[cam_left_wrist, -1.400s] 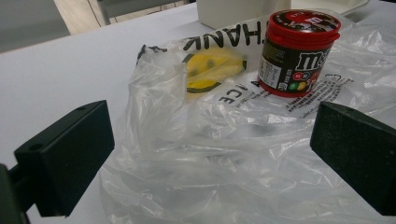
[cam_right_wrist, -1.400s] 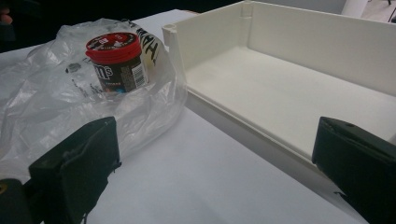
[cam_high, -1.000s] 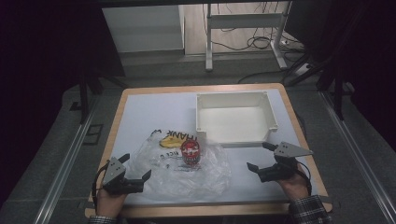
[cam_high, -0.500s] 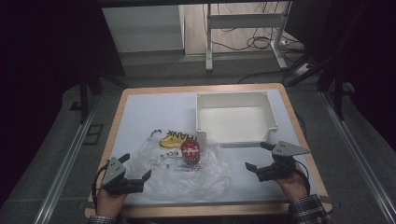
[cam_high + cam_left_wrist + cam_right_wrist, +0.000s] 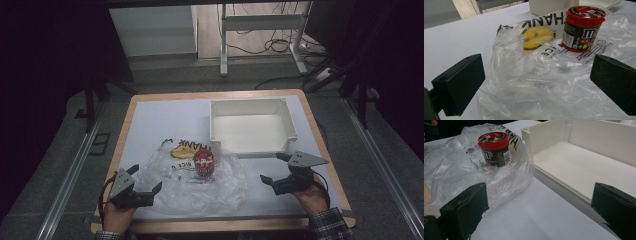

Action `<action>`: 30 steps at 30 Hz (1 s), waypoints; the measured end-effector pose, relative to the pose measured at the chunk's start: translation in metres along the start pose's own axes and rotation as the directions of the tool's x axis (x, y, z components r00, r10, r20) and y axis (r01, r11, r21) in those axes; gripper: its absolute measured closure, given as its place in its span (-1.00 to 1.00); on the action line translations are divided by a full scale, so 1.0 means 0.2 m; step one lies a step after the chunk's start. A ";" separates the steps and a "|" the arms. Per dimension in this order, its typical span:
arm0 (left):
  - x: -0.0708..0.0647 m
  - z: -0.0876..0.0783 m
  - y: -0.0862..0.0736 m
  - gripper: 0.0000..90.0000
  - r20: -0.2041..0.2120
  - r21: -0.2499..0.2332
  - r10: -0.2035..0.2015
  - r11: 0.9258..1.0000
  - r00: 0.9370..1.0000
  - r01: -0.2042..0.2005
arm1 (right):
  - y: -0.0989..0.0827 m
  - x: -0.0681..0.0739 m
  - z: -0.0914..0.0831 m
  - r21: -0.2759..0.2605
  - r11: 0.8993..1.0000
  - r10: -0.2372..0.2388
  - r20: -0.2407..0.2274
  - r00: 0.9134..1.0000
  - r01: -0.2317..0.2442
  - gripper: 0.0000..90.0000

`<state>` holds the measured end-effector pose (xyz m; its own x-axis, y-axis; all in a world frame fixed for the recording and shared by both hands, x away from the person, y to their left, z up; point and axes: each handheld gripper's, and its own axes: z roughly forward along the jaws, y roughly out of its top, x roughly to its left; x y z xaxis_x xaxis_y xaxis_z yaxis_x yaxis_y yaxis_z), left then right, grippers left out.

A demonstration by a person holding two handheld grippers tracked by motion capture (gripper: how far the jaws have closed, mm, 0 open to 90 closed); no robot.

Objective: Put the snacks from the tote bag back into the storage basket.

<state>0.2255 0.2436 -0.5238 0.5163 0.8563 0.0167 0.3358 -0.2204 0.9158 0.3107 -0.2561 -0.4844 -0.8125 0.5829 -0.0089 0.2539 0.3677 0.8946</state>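
A clear plastic bag point(image 5: 200, 182) with black print and a yellow smiley lies crumpled at the table's front middle. A candy jar point(image 5: 204, 162) with a red lid stands upright on it, with no plastic over it in the left gripper view, where the jar point(image 5: 582, 27) is at the upper right. My left gripper point(image 5: 147, 178) is open at the bag's left edge, and its jaws straddle the bag point(image 5: 524, 75). My right gripper point(image 5: 271, 167) is open just right of the bag point(image 5: 454, 170), apart from it. The jar point(image 5: 495, 148) sits far left of its jaws.
An empty white bin point(image 5: 252, 125) stands at the back right of the white table top point(image 5: 160, 120), and its front wall point(image 5: 564, 187) is close ahead of the right gripper. The bin's corner point(image 5: 549, 6) sits behind the jar. The table has a wooden rim.
The right gripper has edged very slightly left toward the bag. The left gripper, the bag and the jar have not moved.
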 end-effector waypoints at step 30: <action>0.00 0.00 0.00 -1.00 0.000 0.000 0.000 1.000 1.000 0.000 | 0.03 0.03 0.07 0.045 0.999 -0.011 -0.050 0.999 0.013 -0.98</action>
<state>0.2257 0.2434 -0.5239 0.5167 0.8560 0.0167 0.3356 -0.2205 0.9158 0.3156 -0.2405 -0.4865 -0.8404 0.5420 0.0038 0.2667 0.4074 0.8734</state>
